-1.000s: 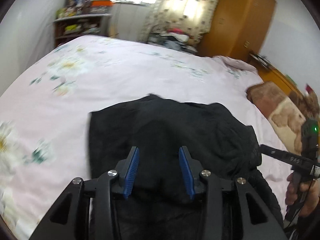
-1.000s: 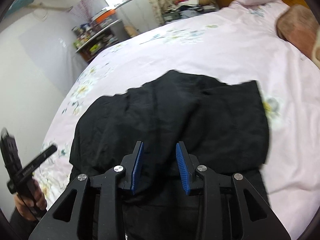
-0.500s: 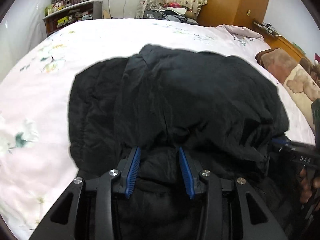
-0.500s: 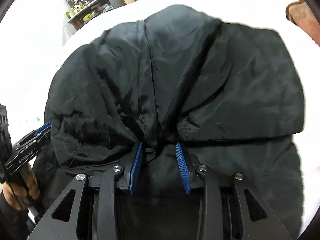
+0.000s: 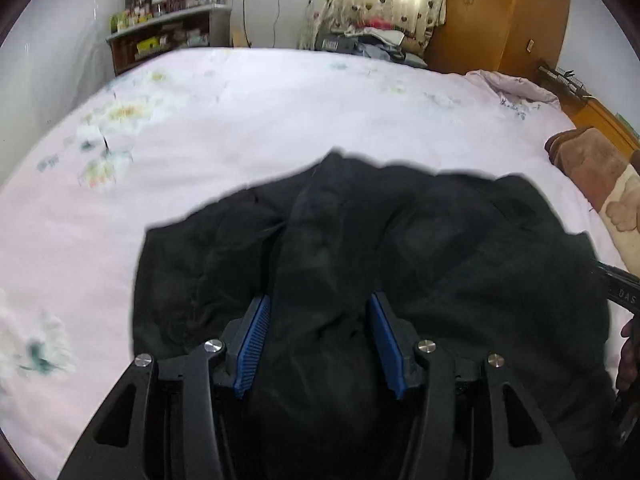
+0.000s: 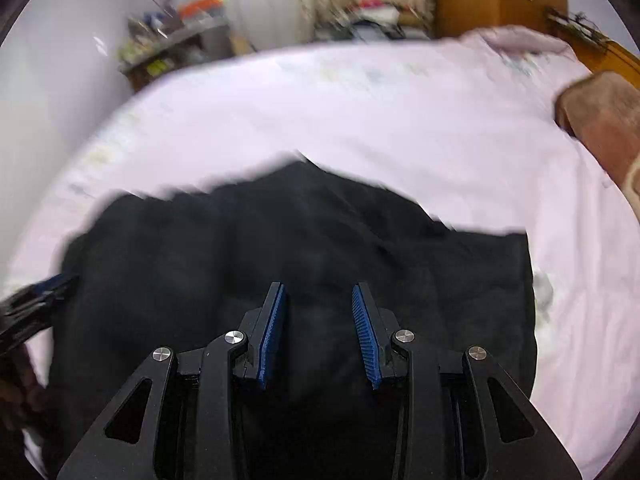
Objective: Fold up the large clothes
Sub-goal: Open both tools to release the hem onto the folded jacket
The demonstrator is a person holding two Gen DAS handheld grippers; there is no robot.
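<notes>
A large black padded jacket lies crumpled on the pink floral bedsheet; it also fills the lower middle of the right wrist view. My left gripper hangs over the jacket's near part with its blue pads apart, black fabric bulging between them. My right gripper is over the jacket with its pads apart. The right gripper shows at the right edge of the left wrist view, and the left gripper shows at the left edge of the right wrist view. I cannot see any fabric pinched.
A brown plush blanket lies at the bed's right side. A cluttered shelf stands at the far left wall, a wooden wardrobe at the far right, and a pile of clothes beyond the bed.
Both grippers dropped close to the jacket half a second ago, then pulled back and up; the jacket now looks smaller and more bedsheet shows. The right wrist view is motion-blurred.
</notes>
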